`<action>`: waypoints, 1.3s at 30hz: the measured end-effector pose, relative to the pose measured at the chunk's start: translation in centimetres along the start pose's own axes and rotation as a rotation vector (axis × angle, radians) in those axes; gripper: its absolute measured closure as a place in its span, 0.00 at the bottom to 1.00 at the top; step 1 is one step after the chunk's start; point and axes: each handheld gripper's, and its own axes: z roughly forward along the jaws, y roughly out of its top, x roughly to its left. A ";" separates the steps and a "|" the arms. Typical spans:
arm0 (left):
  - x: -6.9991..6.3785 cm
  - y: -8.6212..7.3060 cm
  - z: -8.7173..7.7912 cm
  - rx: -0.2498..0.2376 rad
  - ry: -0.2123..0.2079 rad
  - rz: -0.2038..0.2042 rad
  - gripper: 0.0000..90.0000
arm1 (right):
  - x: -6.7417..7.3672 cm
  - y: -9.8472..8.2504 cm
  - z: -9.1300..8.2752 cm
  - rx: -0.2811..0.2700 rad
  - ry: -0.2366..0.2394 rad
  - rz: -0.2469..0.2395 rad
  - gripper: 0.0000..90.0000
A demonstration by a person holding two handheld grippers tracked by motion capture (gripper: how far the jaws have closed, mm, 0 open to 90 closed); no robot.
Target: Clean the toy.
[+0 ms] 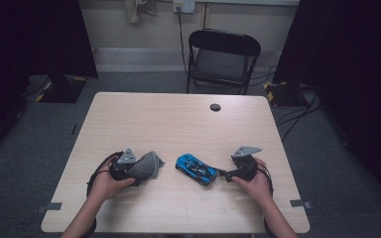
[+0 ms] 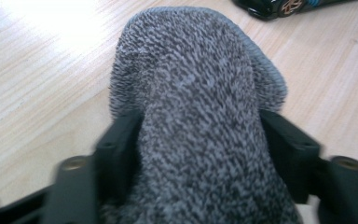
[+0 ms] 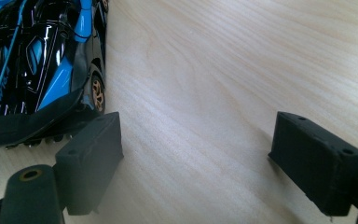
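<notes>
Grey cloth point(image 2: 191, 116) bulges up the middle of the left gripper view, a knitted fold wedged between the two black jaws, whose pads press into it from both sides. From above, the cloth point(image 1: 146, 166) sticks out of the left gripper point(image 1: 138, 171) toward the right, low on the left half of the table point(image 1: 178, 119), with the person's left hand point(image 1: 106, 183) wrapped round the gripper's body.

Just right of the cloth, near the centre of the table's near half, sits a blue and black toy car point(image 1: 196, 169), angled from upper left to lower right. In the left gripper view its edge point(image 2: 289, 5) shows at the top right of the frame, apart from the cloth.

Right of the car, the right gripper point(image 1: 226, 173) points left at it, held by the right hand point(image 1: 253, 181). In the right gripper view the jaws stand wide with bare wood between them; the car point(image 3: 37, 70) fills the upper left corner, and its tail lies just beside the left pad point(image 3: 91, 158), outside the gap. Whether they touch I cannot tell.

Beyond the table's far edge stands a black folding chair point(image 1: 222, 59).
</notes>
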 end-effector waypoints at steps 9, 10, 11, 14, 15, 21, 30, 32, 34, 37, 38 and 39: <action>0.1 -0.4 -0.2 -0.026 -0.005 -0.002 0.57 | -0.5 0.3 -0.6 0.006 -0.003 0.000 0.27; 0.1 -0.3 -0.2 -0.022 -0.003 -0.003 0.57 | -0.6 0.5 -0.8 0.001 -0.004 0.004 0.27; 0.1 -0.3 -0.2 -0.023 -0.002 -0.006 0.57 | -0.7 0.9 -1.3 -0.016 0.010 0.018 0.25; 0.1 -0.3 -0.2 -0.026 -0.001 -0.009 0.57 | -0.7 1.5 -1.8 -0.023 0.008 0.017 0.24; 0.1 -0.4 -0.2 -0.027 0.000 -0.009 0.57 | -0.6 1.8 -2.0 -0.029 0.025 0.014 0.24; 0.0 -0.4 -0.2 -0.031 0.007 -0.008 0.56 | 0.6 3.8 -1.9 -0.058 0.072 -0.012 0.19; -0.1 -0.5 -0.2 -0.035 0.010 -0.009 0.56 | 4.1 6.1 0.3 -0.051 0.168 -0.070 0.18; -0.1 -0.5 -0.2 -0.035 0.008 -0.010 0.56 | 4.6 6.2 0.8 -0.046 0.185 -0.074 0.18; -0.1 -0.4 -0.2 -0.035 0.008 -0.010 0.56 | 5.2 6.3 1.4 -0.027 0.185 -0.091 0.18; -0.1 -0.5 -0.2 -0.035 0.008 -0.009 0.56 | 5.6 6.3 2.0 -0.010 0.193 -0.095 0.18; -0.1 -0.5 -0.2 -0.037 0.007 -0.011 0.56 | 6.0 6.4 2.6 0.002 0.190 -0.108 0.18; -0.1 -0.5 -0.2 -0.037 0.007 -0.011 0.56 | 6.0 6.4 2.6 0.002 0.190 -0.108 0.18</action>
